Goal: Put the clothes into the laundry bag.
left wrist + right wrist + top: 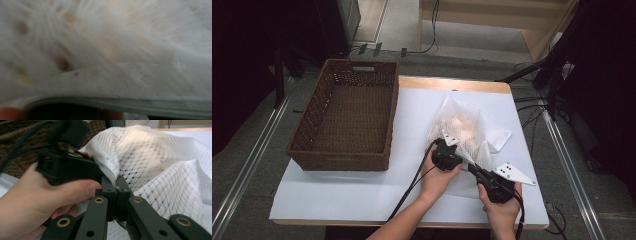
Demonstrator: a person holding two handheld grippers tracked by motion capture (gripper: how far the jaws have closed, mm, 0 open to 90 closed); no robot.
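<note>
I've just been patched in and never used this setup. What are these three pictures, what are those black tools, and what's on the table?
The black tools are hand-held grippers, one in each of a person's hands. The high view looks down on the table: a brown wicker basket at left, a white mesh bag at right with something pale inside. The other two cameras ride on the tools. The right hand-held gripper is shut on the bag's edge. The left hand-held gripper is against the bag; its own view is blurred mesh, so its grip is unclear.

A brown wicker basket [344, 117] is sitting on the left part of the white table [342, 192].
</note>
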